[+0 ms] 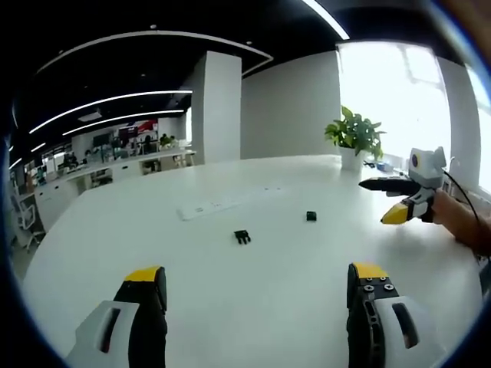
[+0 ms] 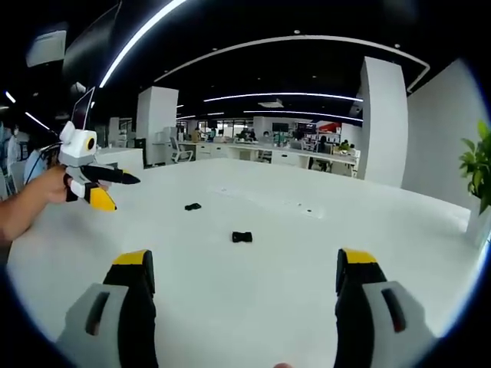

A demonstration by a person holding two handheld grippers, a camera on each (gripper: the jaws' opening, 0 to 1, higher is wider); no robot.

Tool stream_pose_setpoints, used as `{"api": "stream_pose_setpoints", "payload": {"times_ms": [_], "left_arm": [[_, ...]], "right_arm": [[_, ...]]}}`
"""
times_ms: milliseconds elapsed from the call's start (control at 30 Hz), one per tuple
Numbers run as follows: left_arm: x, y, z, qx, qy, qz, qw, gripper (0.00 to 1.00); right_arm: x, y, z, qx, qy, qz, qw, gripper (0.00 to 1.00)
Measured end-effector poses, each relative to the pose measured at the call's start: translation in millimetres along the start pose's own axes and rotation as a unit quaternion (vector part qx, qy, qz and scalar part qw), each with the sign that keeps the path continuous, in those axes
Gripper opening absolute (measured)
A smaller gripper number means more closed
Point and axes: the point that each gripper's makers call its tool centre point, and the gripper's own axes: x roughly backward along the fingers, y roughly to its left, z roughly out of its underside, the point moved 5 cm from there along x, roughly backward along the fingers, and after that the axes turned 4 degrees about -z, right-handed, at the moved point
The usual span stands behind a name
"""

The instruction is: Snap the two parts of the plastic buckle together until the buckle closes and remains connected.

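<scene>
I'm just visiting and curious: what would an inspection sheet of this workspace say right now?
Surface: large white table, bare apart from the items below.
Job's things: two black buckle parts lying apart on the table, pronged part and socket part; not joined.
Clutter: flat white strip lying on the table beyond the parts.
Grippers: left gripper open, holding nothing; right gripper open, holding nothing; both above the table.
Cables: a dark cable behind the right gripper.
Surroundings: potted plant at the table's far edge, white pillar, bright window, open office with desks behind.
</scene>
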Motion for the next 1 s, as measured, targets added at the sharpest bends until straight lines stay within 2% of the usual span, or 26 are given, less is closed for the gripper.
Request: {"api": "stream_pose_setpoints", "payload": {"times_ms": [67, 267, 567, 733, 800, 1000], "left_arm": [[-1, -2.8, 2.4, -0.003, 0.005, 0.003, 1.0, 0.95], [-7, -8.2, 9.5, -0.007, 0.019, 0.012, 0.9997, 0.99], [-5, -12.3, -0.9, 0.005, -0.007, 0.021, 0.9997, 0.98], [-6, -15.7, 0.8, 0.005, -0.01, 0.028, 0.9996, 0.99], [-7, -14.0, 4.4, 0.015, -0.004, 0.03, 0.9994, 0.99], [-6, -12.5, 3.1, 0.019, -0.009, 0.028, 0.9994, 0.97]], "right_arm": [[0, 3, 0.2, -0.001, 0.001, -0.005, 1.0, 0.99], [-2, 9, 1.2, 0.008, 0.005, -0.012, 0.9999, 0.99], [-1, 8, 1.5, 0.015, 0.004, -0.001, 0.9999, 0.95], [-1, 1, 6.8, 0.012, 0.002, 0.005, 0.9999, 0.9], [-2, -2, 11.7, -0.007, 0.013, 0.004, 0.9999, 0.89], [3, 0, 3.6, -0.011, -0.001, 0.0, 0.9999, 0.87]]}}
